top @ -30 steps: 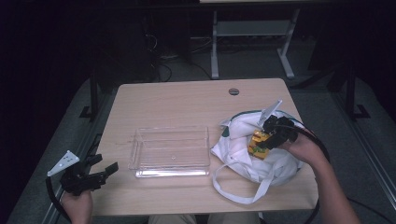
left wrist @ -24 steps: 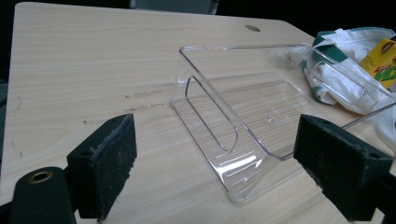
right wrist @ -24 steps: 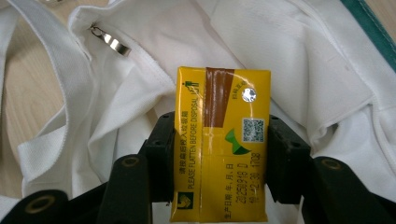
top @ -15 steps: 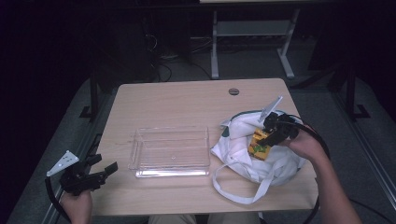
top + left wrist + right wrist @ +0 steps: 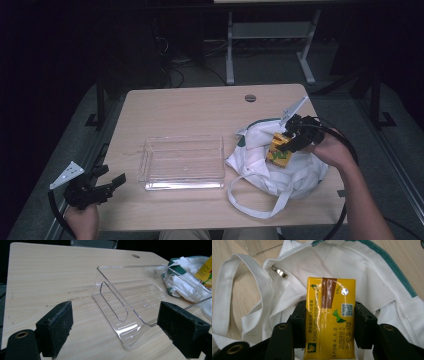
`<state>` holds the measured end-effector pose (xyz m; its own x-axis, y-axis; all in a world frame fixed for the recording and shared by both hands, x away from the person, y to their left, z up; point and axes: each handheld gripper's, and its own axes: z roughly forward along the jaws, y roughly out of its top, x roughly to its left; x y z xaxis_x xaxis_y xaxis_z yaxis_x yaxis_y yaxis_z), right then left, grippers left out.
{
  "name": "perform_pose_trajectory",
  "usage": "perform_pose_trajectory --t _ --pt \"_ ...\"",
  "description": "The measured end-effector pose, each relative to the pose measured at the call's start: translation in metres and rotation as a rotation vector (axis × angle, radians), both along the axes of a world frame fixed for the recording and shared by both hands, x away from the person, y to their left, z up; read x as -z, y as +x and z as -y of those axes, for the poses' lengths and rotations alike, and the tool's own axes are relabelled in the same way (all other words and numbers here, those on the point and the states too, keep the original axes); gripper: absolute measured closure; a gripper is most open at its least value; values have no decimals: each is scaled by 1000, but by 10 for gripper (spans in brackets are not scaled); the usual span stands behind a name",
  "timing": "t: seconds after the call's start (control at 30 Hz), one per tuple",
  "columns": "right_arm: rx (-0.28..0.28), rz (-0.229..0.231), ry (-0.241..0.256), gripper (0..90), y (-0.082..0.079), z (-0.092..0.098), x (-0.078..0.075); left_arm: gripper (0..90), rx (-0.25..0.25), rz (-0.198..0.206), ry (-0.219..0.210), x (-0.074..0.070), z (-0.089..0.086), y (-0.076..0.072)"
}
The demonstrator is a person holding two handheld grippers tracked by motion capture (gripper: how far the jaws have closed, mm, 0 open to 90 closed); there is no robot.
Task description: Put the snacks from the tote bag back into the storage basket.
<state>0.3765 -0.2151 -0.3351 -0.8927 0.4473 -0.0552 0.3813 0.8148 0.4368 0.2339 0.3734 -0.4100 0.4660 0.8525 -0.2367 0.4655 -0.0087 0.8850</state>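
A yellow drink carton [image 5: 330,315] sits between the black jaws of my right gripper [image 5: 329,322], which is shut on it just above a white cloth bag [image 5: 362,272]. From above, the carton [image 5: 278,150] and right gripper [image 5: 289,143] hover over the bag [image 5: 270,170] at the table's right side. A clear plastic tray [image 5: 182,162] lies empty in the middle of the table. My left gripper [image 5: 111,184] is open at the table's front left corner, apart from the tray [image 5: 135,302], with nothing between its pads [image 5: 56,327].
The wooden table [image 5: 190,110] has a round cable hole [image 5: 250,98] near its far edge. The bag's loose straps [image 5: 250,202] trail toward the front edge. A white desk frame [image 5: 270,40] stands on the floor beyond the table.
My right gripper has shifted slightly with the carton over the bag. The left gripper has stayed in place.
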Motion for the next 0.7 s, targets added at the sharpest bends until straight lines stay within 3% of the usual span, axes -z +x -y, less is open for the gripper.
perform_pose_trajectory --t 0.7 --pt "-65 46 37 526 3 -25 -41 127 0 -2 -5 1 -1 1"
